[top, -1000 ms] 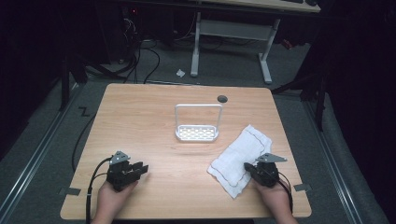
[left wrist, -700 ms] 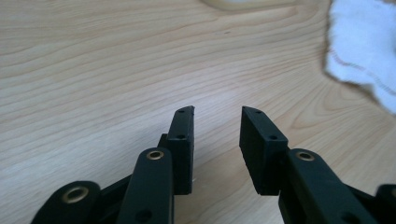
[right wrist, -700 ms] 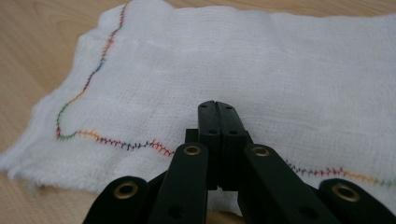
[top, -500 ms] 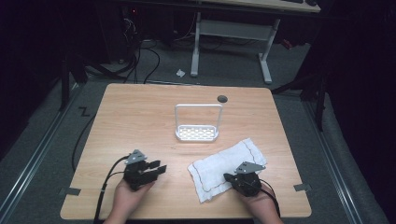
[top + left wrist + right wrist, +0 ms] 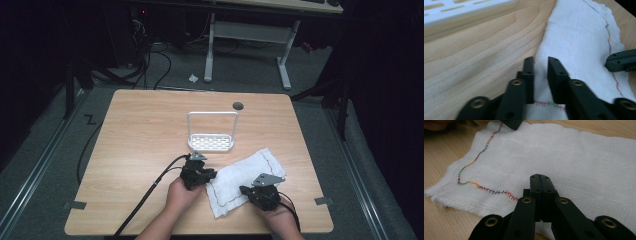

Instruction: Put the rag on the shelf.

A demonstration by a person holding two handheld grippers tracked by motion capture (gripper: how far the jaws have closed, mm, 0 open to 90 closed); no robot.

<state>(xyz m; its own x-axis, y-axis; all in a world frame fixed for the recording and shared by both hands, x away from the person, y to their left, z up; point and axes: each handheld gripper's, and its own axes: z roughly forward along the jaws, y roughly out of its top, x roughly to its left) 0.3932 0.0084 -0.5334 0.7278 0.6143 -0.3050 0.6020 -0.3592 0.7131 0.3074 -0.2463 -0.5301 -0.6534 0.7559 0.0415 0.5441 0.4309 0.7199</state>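
A white cloth with a coloured stitched hem lies flat near the table's front edge. My left gripper sits at its left edge. In the left gripper view its jaws have just been closing, and they pinch the edge of the cloth in the narrow gap left between them. My right gripper is at the cloth's near right side. Seen from the right gripper view, it is shut tight on the cloth near the hem.
A white slotted rack with an upright wire frame stands mid-table just behind the cloth, and its base is close ahead of the left gripper. A round cable hole is at the back of the wooden table.
My left gripper has moved right, up to the cloth's left edge, and its jaws have narrowed. My right gripper first dragged the cloth leftward, then stayed put.
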